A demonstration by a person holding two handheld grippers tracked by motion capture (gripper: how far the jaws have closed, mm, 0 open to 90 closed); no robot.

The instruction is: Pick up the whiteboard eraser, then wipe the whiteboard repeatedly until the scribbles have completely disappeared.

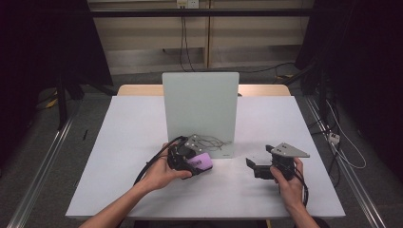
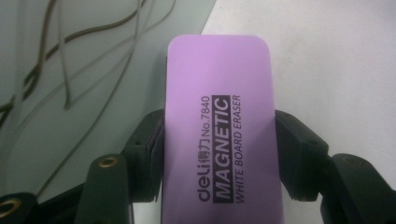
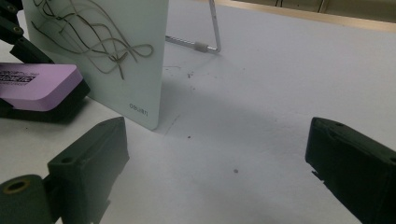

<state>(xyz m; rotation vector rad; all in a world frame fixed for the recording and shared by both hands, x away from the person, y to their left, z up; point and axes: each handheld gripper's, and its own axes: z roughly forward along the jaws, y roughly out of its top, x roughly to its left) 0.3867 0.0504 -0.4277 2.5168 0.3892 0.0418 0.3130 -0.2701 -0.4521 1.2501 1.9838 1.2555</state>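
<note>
Left gripper (image 2: pixel 217 154) clamping purple eraser (image 2: pixel 219 130) across long sides, mid-frame; light, rigid shell, probably felt underside. Right gripper (image 3: pixel 215 163) hanging wide open, empty.

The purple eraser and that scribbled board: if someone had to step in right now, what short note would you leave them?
Left gripper: shut on the purple eraser, jaws clamping its two long sides, close to the lower part of the whiteboard.
Right gripper: open, holding nothing, low over the table to the right of the board.
Done: eraser picked up.
Left: the scribbles on the board's lower part are not yet wiped; probably rub them off with the eraser.
</note>
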